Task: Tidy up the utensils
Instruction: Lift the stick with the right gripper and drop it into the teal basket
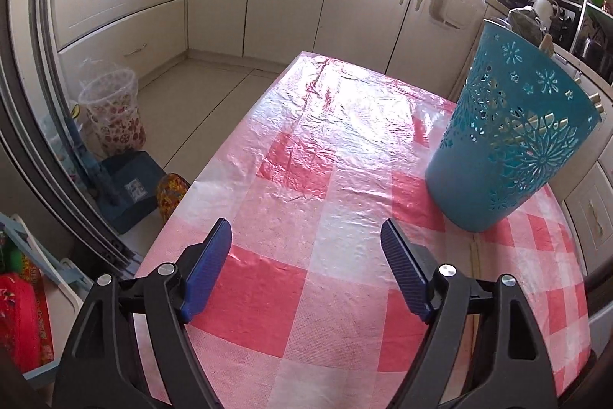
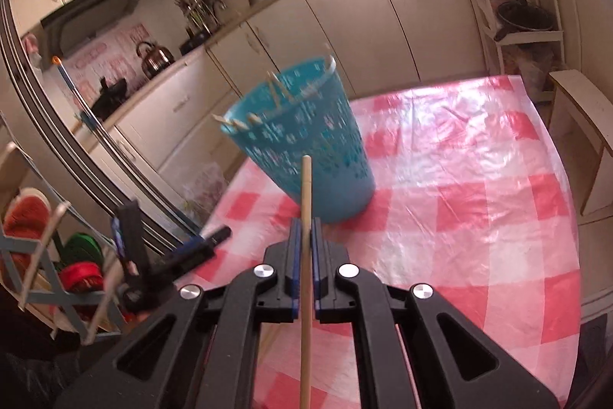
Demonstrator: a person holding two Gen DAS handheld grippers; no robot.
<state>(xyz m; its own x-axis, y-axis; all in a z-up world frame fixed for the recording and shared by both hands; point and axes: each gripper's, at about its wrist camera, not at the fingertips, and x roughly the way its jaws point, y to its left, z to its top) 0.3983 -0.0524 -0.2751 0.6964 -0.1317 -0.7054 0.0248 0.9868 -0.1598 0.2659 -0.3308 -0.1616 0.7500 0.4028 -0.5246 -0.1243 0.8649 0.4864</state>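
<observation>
My right gripper (image 2: 305, 240) is pressed together on a wooden chopstick (image 2: 306, 202). The stick stands almost upright between the two blue pads (image 2: 294, 255); its top end rises above them and its lower part runs down below, past the black frame. Just ahead of this gripper, a little to the left, a teal basket (image 2: 306, 148) with cut-out flower patterns stands on the worktop (image 2: 459, 179), which has a red and white checked cover. Several light sticks lean inside the basket and show over its rim.

My left gripper (image 1: 306, 271) is spread wide, and nothing is between its pads (image 1: 208, 267). It hangs over the checked cover. From this side, the teal basket (image 1: 509, 140) is ahead and to the right, apart from the gripper. In the right wrist view, my left gripper (image 2: 168, 252) appears low to the left, at the near left edge of the worktop.
</observation>
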